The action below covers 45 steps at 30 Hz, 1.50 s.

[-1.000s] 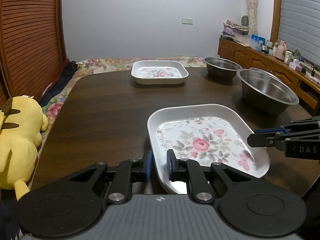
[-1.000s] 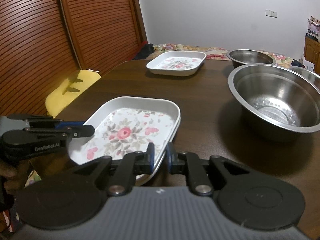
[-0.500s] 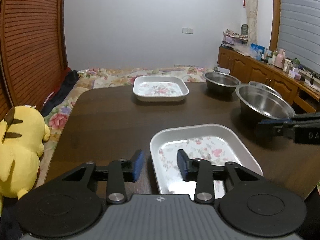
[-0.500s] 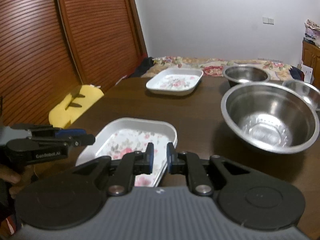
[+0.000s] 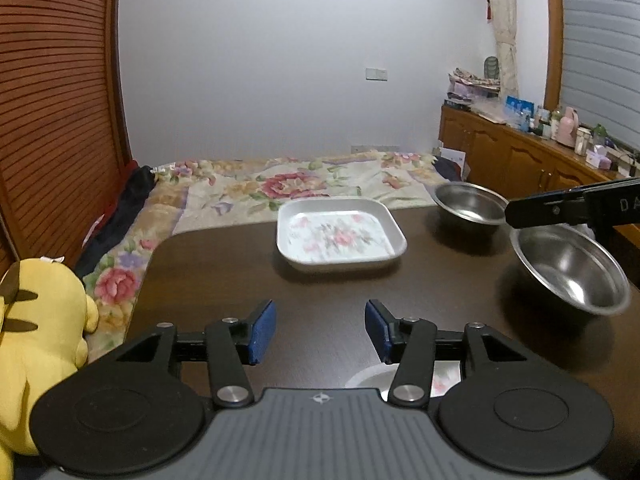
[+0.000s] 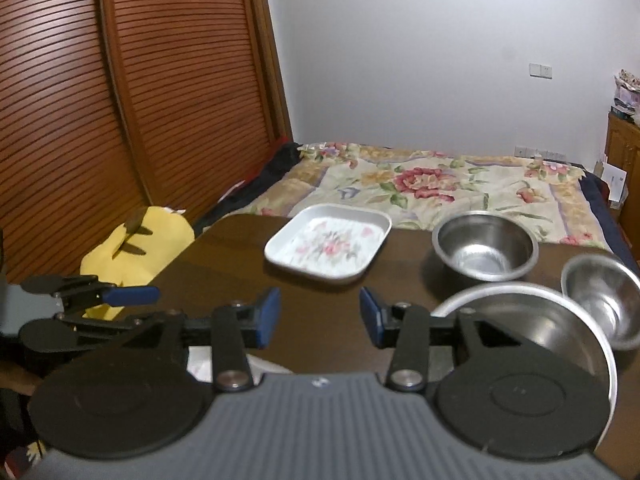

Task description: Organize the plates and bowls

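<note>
Left wrist view: I see both tools, left tool (image 5: 320, 330) and right tool (image 6: 319, 316), opening and empty over bare desk (image 5: 224, 276), the far plate (image 5: 340, 238) near the desk's back edge.

Both handheld grippers look identical: the left gripper (image 5: 320, 332) and right gripper (image 6: 319, 318) have black linkage arms, blue pads on the fingertips (image 5: 262, 332), silver pivot screws, round black discs, and a ribbed grey body.

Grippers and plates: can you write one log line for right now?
left gripper opening, empty | right gripper opening, empty | near plate released | far plate on table
</note>
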Available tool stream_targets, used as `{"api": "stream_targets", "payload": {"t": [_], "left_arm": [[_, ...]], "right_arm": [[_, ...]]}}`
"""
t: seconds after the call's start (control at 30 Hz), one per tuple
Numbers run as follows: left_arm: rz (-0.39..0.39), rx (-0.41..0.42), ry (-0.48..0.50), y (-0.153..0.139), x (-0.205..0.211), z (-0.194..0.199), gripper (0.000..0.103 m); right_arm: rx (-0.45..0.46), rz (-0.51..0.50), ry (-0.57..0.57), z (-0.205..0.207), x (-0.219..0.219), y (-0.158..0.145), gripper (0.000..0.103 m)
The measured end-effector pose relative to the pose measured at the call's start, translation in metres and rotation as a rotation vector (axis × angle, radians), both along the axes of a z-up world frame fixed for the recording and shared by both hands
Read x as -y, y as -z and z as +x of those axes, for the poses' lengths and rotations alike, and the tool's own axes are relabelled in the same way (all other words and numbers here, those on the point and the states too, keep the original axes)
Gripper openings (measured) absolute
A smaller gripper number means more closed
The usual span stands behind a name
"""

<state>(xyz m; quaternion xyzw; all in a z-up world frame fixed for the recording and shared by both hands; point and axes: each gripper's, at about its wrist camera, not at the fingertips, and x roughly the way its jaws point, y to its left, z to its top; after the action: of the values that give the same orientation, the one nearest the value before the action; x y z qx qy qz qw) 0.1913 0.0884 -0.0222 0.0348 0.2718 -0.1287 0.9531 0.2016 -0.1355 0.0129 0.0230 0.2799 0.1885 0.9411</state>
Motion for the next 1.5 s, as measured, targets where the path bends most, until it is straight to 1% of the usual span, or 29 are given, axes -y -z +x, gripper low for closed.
{"api": "stream_targets", "payload": {"t": [0.13, 0.3, 0.43, 0.57, 0.73, 0.93, 1.0, 1.17, 1.3, 1.4, 1.5], "left_arm": [[-0.018, -0.001, -0.014, -0.005, -0.008, 0.023, 0.058], [-0.028, -0.008, -0.023, -0.010, -0.014, 0.052, 0.058], [-0.022, -0.017, -0.018, -0.011, -0.014, 0.074, 0.058], [-0.019, -0.029, -0.013, -0.007, -0.011, 0.097, 0.058], [-0.021, -0.051, 0.002, 0.003, -0.008, 0.121, 0.058], [-0.020, -0.081, 0.009, 0.016, -0.003, 0.141, 0.058], [-0.021, -0.090, 0.008, 0.020, -0.004, 0.147, 0.056], [-0.024, -0.111, 0.007, 0.027, -0.004, 0.155, 0.054], [-0.022, -0.121, 0.004, 0.030, -0.004, 0.160, 0.054], [-0.025, -0.128, 0.002, 0.033, -0.002, 0.163, 0.052], [-0.023, -0.136, 0.002, 0.035, 0.000, 0.165, 0.048]], "right_arm": [[-0.024, 0.002, -0.003, 0.026, -0.003, -0.002, 0.046], [-0.087, 0.017, 0.002, 0.058, -0.008, 0.005, 0.046], [-0.137, 0.001, 0.003, 0.084, -0.016, 0.015, 0.046], [-0.193, -0.002, 0.010, 0.110, -0.020, 0.025, 0.046], [-0.231, -0.036, 0.020, 0.132, -0.023, 0.035, 0.046], [-0.270, -0.062, 0.024, 0.152, -0.022, 0.043, 0.046], [-0.283, -0.068, 0.020, 0.158, -0.023, 0.047, 0.046], [-0.315, -0.100, -0.006, 0.166, -0.027, 0.054, 0.041], [-0.324, -0.108, -0.009, 0.170, -0.028, 0.057, 0.041], [-0.332, -0.117, -0.005, 0.173, -0.028, 0.060, 0.040], [-0.349, -0.106, 0.000, 0.177, -0.026, 0.062, 0.038]]}}
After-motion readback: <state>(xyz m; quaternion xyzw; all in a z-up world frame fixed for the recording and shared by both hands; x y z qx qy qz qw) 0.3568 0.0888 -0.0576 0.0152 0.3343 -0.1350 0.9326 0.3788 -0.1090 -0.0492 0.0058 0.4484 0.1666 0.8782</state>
